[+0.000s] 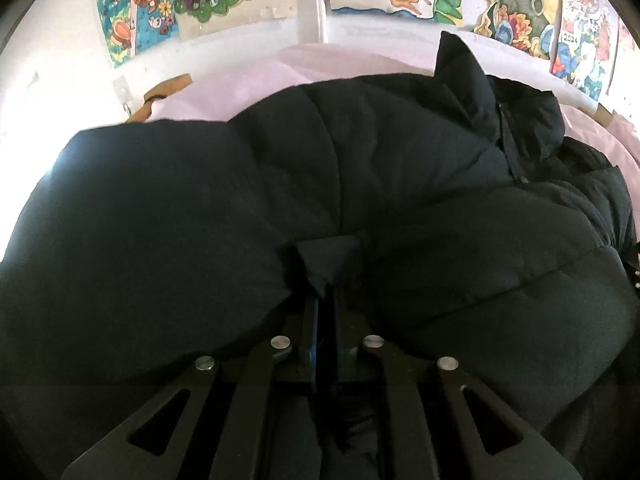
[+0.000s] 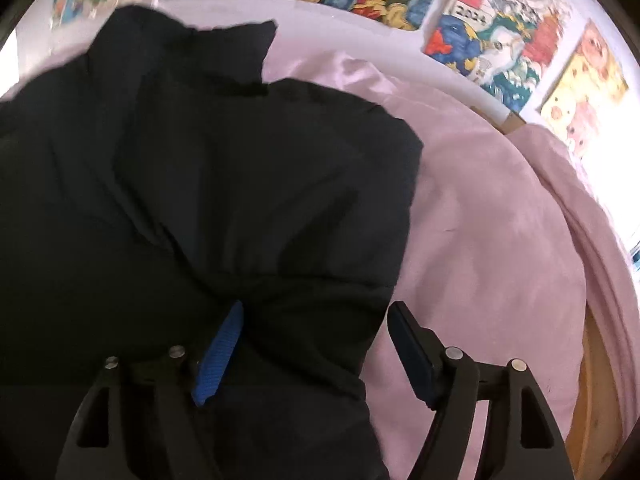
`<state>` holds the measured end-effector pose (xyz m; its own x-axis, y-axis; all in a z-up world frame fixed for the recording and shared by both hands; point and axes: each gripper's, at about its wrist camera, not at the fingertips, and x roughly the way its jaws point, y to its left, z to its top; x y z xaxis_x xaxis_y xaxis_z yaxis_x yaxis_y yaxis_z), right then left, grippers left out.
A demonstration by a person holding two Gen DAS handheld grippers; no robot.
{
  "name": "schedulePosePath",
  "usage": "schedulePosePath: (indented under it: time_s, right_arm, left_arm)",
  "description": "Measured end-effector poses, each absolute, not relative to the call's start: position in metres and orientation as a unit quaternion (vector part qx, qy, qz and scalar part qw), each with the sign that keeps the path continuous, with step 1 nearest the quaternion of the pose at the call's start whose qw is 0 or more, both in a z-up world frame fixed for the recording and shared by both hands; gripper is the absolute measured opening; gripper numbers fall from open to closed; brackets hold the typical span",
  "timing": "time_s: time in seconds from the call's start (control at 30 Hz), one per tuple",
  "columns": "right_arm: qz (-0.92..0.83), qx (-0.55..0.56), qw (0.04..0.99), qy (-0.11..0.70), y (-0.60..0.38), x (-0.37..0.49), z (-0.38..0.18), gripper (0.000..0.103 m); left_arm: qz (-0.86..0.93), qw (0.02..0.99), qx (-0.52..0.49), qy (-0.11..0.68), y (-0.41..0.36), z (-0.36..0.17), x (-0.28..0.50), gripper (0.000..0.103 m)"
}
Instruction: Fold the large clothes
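Observation:
A large black puffer jacket (image 1: 360, 160) lies bunched on a pink bed sheet (image 1: 240, 76). In the left wrist view my left gripper (image 1: 324, 292) is shut, pinching a small flap of the jacket's fabric between its fingertips. In the right wrist view the same jacket (image 2: 200, 160) fills the left half, with its collar standing up at the far end. My right gripper (image 2: 316, 306) is open wide over the jacket's near edge. Its blue-padded left finger (image 2: 224, 352) rests against the fabric, and its right finger (image 2: 408, 344) stands apart over the pink sheet (image 2: 480, 220).
Colourful drawings (image 1: 136, 8) hang on the white wall behind the bed, and more drawings (image 2: 480, 32) show in the right wrist view. A white pipe (image 1: 320, 0) runs up the wall. The wooden bed frame (image 2: 592, 380) shows at the right edge.

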<state>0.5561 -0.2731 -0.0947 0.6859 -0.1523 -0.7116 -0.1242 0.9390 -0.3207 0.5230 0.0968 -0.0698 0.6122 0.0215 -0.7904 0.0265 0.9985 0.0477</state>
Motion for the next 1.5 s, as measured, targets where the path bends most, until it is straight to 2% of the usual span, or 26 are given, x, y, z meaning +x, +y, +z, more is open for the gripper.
schedulePosePath:
  time_s: [0.1,0.2,0.27,0.3,0.37,0.43,0.7,0.83,1.0,1.27,1.5]
  right_arm:
    - [-0.019,-0.192,0.901,0.389,-0.269,0.552,-0.098,0.075]
    - [-0.017,-0.192,0.905,0.379,-0.268,0.548,-0.093,0.077]
    - [-0.009,-0.191,0.909,0.369,-0.267,0.545,-0.085,0.077]
    - [-0.004,-0.191,0.911,0.365,-0.266,0.545,-0.08,0.077]
    - [0.009,-0.186,0.917,0.354,-0.257,0.541,-0.068,0.081]
    - [0.031,-0.184,0.922,0.341,-0.244,0.535,-0.053,0.084]
    - [0.162,-0.183,0.924,0.295,-0.15,0.5,-0.001,0.087]
    - [0.218,-0.218,0.904,0.298,-0.096,0.482,0.012,0.088]
    - [0.25,-0.269,0.879,0.305,-0.033,0.469,0.018,0.088]
    - [0.229,-0.239,0.886,0.325,0.013,0.493,-0.012,0.088]
    - [0.229,-0.231,0.886,0.331,0.042,0.513,-0.05,0.088]
  left_arm:
    - [-0.024,0.9,-0.02,0.436,0.112,-0.061,0.52,0.009]
    - [-0.035,0.897,-0.046,0.439,0.122,-0.051,0.513,0.017]
    - [-0.039,0.899,-0.048,0.434,0.125,-0.041,0.503,0.034]
    - [-0.044,0.903,-0.048,0.425,0.125,-0.032,0.494,0.04]
    - [-0.047,0.913,-0.05,0.403,0.127,-0.018,0.475,0.066]
    - [-0.04,0.923,-0.052,0.38,0.132,-0.004,0.455,0.082]
    - [0.016,0.925,-0.148,0.35,0.2,0.016,0.365,0.084]
    - [0.061,0.91,-0.21,0.352,0.25,0.01,0.305,0.089]
    - [0.09,0.887,-0.294,0.344,0.296,-0.004,0.251,0.089]
    - [0.114,0.872,-0.404,0.252,0.328,-0.014,0.22,0.089]
    - [0.178,0.831,-0.484,0.208,0.355,-0.031,0.213,0.089]
